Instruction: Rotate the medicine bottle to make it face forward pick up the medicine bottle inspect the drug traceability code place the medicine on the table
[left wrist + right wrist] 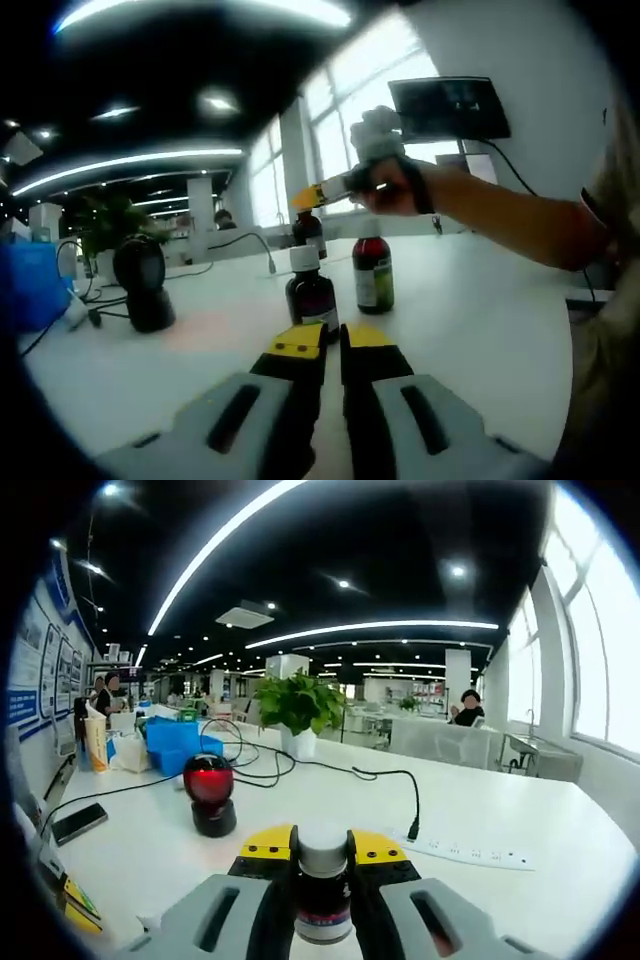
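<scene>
Between the yellow-tipped jaws of the right hand-held gripper (322,848), as the right gripper view shows, sits a dark brown medicine bottle with a white screw cap (322,885), clamped at the neck and shoulder with the cap standing above the jaw tips. The left gripper view shows the same tool (310,195) raised above the white worktop (470,300) in a person's hand (395,187), with what appears to be that bottle (308,232) hanging under its yellow tips, though the blur there leaves the contact uncertain. Two further dark bottles stand on the worktop: one white-capped, with a label (310,293), just beyond the left hand-held gripper (331,338), and one with a dark cap and a pale green label (373,271) beside it. The left jaws stand close together, almost touching, with nothing between them. A black scanner with a red window (210,793) rests on the worktop ahead of the held bottle. Judgement: the bottle is likely glass and part-filled, so light but rigid, smooth, and breakable if dropped. The round body offers little purchase and may twist in the grip; the hold below the cap shoulder is the sounder one and leaves the label free for reading the traceability code. Setting down should be gentle and base-first.
</scene>
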